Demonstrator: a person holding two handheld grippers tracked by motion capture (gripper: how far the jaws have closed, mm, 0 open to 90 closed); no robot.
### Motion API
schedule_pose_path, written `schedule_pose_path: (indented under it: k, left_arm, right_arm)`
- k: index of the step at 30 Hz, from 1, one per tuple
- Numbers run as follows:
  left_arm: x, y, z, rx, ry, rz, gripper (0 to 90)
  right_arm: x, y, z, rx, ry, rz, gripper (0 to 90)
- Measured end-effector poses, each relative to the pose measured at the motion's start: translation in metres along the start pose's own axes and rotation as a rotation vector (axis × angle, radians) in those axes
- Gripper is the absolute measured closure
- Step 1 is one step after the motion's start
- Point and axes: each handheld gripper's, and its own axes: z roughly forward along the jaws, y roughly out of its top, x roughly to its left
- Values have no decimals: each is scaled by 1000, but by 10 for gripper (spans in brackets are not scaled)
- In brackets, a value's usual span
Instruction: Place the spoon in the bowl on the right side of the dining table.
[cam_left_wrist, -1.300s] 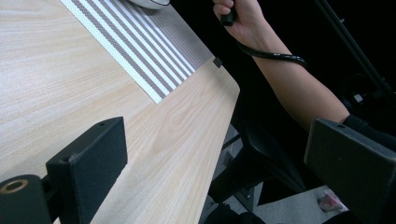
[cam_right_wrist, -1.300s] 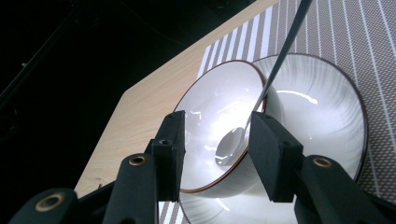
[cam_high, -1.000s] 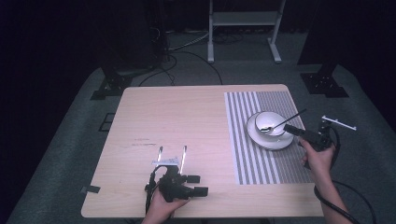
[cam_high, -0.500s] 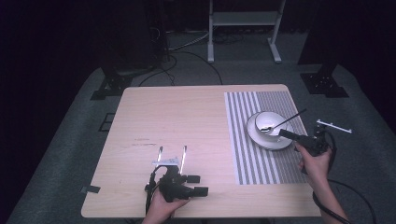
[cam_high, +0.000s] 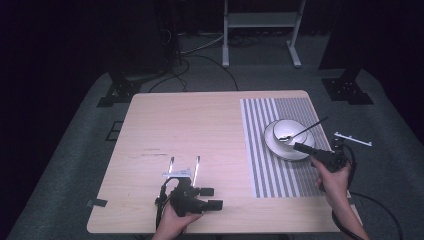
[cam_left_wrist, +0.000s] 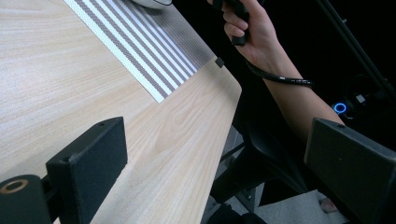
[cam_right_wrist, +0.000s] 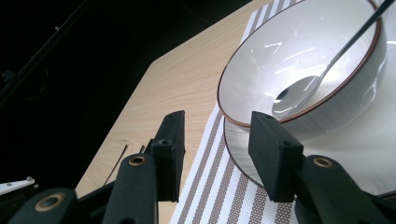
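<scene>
Now the right gripper (cam_right_wrist: 217, 154), jaws apart and empty, nears the bowl (cam_right_wrist: 261, 65); next, clamping its rim beside the spoon (cam_right_wrist: 299, 91).

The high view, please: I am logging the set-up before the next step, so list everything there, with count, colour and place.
table: one, light wood, centre of the high view.
placemat: one, grey and white stripes, right part of the table.
plate: one, white, on the placemat.
bowl: one, white with a thin brown rim, on the plate.
spoon: one, metal, head in the bowl, handle leaning over the rim to the right.
stand: one, white, on the floor behind the table.
left tool: one, black, jaws open, near edge of the table.
right tool: one, black, jaws open and empty, beside the plate.
</scene>
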Motion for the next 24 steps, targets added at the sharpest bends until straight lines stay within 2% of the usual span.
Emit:
schedule_pose_path:
  k: [9,24]
  left_arm:
    - [1,-1,1,4,0,-3,45]
    - [1,-1,0,7,0,-2,45]
  right_arm:
    - [3,-9,1,19,11,-24,543]
    - [6,-29,4,36,45,-27,542]
